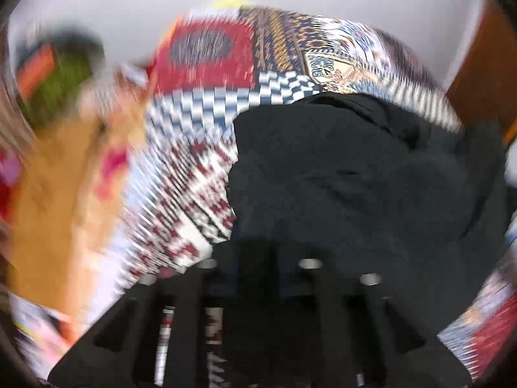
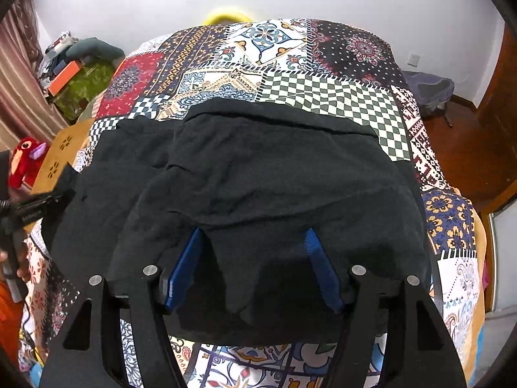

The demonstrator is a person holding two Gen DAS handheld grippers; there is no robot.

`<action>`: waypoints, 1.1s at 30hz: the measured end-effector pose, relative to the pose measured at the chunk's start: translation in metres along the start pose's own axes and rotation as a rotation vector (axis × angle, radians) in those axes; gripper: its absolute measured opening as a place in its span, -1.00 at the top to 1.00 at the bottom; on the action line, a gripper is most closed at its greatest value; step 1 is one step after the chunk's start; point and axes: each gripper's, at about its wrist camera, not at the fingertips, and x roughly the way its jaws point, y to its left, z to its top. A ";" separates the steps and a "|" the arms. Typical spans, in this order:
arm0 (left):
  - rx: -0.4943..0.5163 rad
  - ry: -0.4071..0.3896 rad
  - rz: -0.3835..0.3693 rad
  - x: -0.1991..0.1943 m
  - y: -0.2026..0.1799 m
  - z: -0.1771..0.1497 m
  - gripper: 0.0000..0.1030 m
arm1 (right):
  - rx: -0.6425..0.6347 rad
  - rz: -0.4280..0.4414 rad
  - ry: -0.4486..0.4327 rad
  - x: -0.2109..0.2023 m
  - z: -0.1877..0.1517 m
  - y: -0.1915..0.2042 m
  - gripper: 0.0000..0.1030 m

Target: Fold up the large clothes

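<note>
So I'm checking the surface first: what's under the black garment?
The patchwork bedspread shows all around the black garment. What lies directly beneath its middle is covered.

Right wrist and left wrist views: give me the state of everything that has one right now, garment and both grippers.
Black garment: lying rumpled on the patchwork bedspread, partly folded over itself.
Right gripper: open, blue fingers spread over the garment's near edge.
Left gripper: blurred, open or shut unclear.
</note>
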 end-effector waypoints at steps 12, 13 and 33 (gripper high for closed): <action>-0.015 -0.256 -0.040 -0.097 0.003 0.034 0.94 | -0.151 -0.134 -0.159 -0.047 0.002 0.021 -0.24; -0.032 -0.257 -0.040 -0.094 0.006 0.036 0.94 | -0.152 -0.139 -0.144 -0.042 0.004 0.021 -0.24; -0.095 0.019 0.099 0.033 0.017 0.011 0.65 | 0.063 -0.117 0.017 0.011 0.003 -0.032 -0.53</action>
